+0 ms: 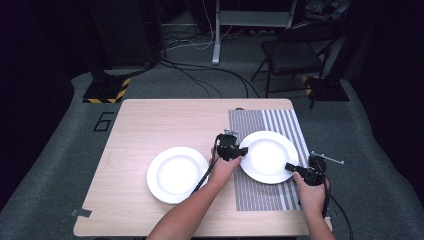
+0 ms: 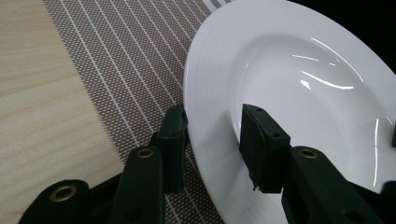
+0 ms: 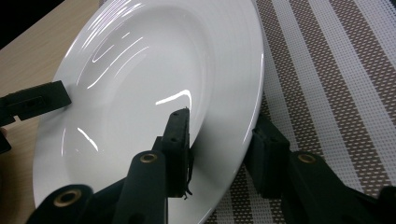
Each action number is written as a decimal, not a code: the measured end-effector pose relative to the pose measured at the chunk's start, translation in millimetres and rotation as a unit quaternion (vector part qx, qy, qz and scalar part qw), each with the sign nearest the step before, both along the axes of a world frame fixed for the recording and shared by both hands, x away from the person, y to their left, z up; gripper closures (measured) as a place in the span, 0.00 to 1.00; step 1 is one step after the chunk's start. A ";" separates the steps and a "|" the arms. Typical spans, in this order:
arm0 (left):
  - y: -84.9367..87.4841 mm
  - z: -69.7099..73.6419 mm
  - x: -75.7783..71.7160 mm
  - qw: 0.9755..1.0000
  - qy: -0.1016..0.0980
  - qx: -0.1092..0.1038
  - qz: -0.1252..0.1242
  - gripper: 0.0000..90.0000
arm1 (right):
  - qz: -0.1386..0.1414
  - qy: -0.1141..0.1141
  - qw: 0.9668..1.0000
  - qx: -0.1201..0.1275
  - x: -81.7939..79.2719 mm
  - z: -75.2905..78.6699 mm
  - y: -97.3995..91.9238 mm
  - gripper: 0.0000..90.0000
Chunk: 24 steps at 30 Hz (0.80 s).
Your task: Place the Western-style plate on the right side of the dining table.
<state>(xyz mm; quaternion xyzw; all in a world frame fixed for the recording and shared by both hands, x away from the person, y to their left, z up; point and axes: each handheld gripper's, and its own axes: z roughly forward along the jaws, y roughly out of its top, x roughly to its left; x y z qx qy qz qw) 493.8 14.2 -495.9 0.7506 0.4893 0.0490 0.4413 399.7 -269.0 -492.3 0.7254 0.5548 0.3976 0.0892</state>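
Note:
A white plate (image 1: pixel 269 156) lies on a striped placemat (image 1: pixel 265 196) at the table's right. My left gripper (image 1: pixel 236 151) is shut on its left rim. In the left gripper view, the gripper (image 2: pixel 215 116) has one jaw under the rim and the other inside the plate (image 2: pixel 303 93). My right gripper (image 1: pixel 294 168) is shut on the lower right rim. In the right gripper view, that gripper (image 3: pixel 223 121) straddles the plate (image 3: pixel 140 84) the same way, with a left gripper jaw across the plate. A second white plate (image 1: pixel 177 174) sits on bare wood, left of my left hand.
The wooden table (image 1: pixel 150 120) is bare across its far and left parts. A scrap of tape (image 1: pixel 81 212) lies at its near left corner. On the floor beyond stand a folding chair (image 1: pixel 292 55), cables and a hazard-striped base (image 1: pixel 105 92).

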 end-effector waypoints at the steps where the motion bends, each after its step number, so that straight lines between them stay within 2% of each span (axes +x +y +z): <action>1: -0.3 0.0 0.2 1.000 0.000 -0.001 0.000 0.69 | 0.001 -0.001 1.000 0.000 0.0 0.1 -0.3 0.70; 7: -2.6 -0.5 1.3 1.000 0.002 -0.007 -0.001 0.69 | -0.003 -0.002 1.000 0.002 1.0 0.3 -4.0 0.70; 17: -11.5 -3.2 2.6 1.000 -0.003 0.007 -0.009 0.69 | -0.013 0.005 1.000 -0.008 4.6 -4.9 -9.4 0.69; 24: -17.6 -8.6 1.5 1.000 -0.005 0.023 -0.013 0.67 | -0.012 0.004 0.999 -0.035 6.7 -8.4 -9.0 0.67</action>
